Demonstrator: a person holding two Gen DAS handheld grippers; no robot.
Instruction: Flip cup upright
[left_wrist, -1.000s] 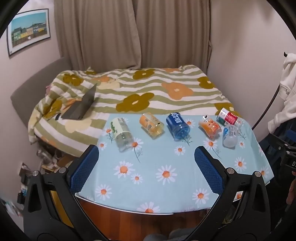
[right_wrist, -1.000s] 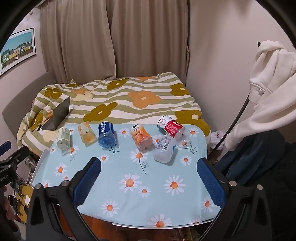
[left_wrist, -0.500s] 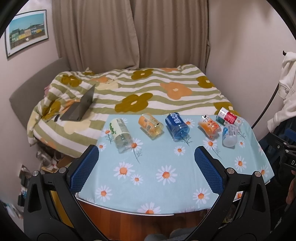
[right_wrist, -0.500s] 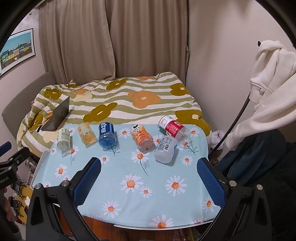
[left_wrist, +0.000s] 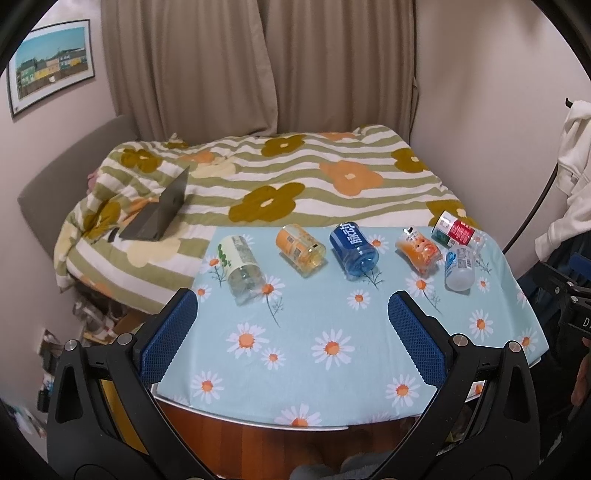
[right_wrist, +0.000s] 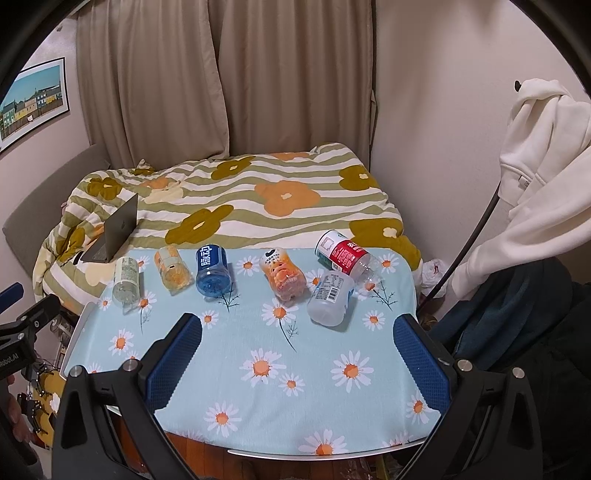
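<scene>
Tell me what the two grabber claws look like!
Both look alike. The left gripper and the right gripper each have two flat fingers covered with bright blue pads that have a tiny bumpy grid pattern. The pads sit on chunky matte black plastic frames with triangle-shaped cutouts, fastened by round silver bolts. No cables or sleeves show on them.

The left gripper (left_wrist: 293, 334) hangs level with its blue-padded fingers (left_wrist: 169, 338) spread wide, gripping nothing. The right gripper (right_wrist: 297, 360) is likewise level and wide apart, its pads (right_wrist: 421, 363) bare.
</scene>
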